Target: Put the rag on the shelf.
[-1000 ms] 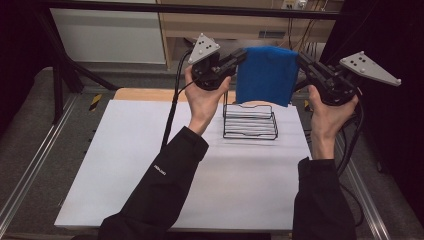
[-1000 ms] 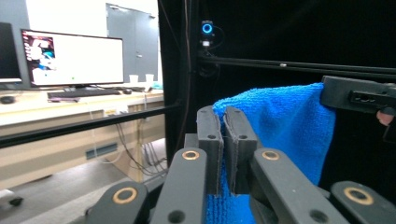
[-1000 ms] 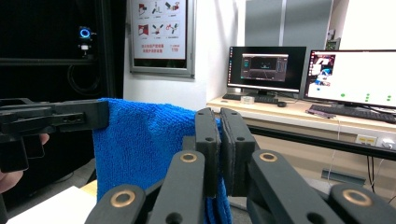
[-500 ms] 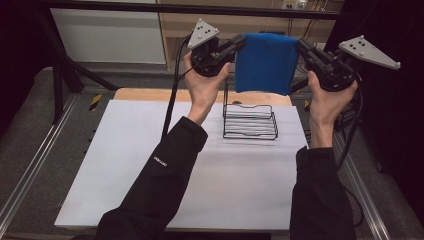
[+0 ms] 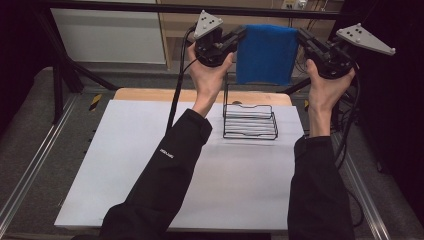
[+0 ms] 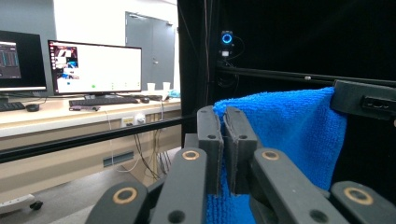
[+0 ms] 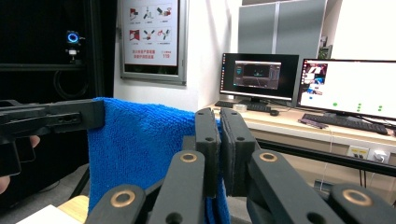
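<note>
Now that both hands have lifted it higher, the blue towel [image 5: 266,54] hangs clear above the wire rack [image 5: 250,121]. The left gripper [image 5: 239,36] and right gripper [image 5: 303,36] each pinch a top corner, ready to drape it.

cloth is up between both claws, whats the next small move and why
Probably lower the blue cloth toward the black wire rack. The left claw and the right claw are each shut on a top corner, so it hangs flat and spread above and behind the rack, ready to drape over the tall upright wire at its back.
</note>
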`<state>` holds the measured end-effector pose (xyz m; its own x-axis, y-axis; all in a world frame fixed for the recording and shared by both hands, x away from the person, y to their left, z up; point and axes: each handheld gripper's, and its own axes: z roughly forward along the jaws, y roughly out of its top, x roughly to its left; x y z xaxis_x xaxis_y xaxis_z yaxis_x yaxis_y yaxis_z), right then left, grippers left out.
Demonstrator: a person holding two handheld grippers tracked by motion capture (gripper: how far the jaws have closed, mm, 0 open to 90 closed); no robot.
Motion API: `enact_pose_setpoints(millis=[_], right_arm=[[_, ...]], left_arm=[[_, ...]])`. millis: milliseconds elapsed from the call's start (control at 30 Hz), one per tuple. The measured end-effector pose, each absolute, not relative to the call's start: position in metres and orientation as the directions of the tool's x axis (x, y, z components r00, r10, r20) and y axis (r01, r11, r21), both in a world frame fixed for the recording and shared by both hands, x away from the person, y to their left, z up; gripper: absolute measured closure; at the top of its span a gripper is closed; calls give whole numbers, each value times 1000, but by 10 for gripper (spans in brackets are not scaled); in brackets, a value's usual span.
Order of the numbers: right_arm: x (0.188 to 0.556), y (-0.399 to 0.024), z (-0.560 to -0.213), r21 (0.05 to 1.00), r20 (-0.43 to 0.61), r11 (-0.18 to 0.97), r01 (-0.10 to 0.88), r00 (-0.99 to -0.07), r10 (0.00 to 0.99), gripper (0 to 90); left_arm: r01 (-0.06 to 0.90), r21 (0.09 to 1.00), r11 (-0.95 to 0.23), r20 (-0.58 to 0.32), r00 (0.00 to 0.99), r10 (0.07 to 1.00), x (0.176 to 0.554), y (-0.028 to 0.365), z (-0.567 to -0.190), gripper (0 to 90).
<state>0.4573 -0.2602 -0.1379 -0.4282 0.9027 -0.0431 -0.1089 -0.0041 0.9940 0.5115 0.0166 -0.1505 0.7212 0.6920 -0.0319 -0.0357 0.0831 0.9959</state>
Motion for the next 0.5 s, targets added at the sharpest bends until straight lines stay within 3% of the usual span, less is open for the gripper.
enact_pose_setpoints(millis=[500], right_arm=[[492, -262, -155, 999, -29, 8, -50, -420, 907, 870]], left_arm=[[-15, 998, 62, -33, 709, 705, 539, 15, -170, 861]])
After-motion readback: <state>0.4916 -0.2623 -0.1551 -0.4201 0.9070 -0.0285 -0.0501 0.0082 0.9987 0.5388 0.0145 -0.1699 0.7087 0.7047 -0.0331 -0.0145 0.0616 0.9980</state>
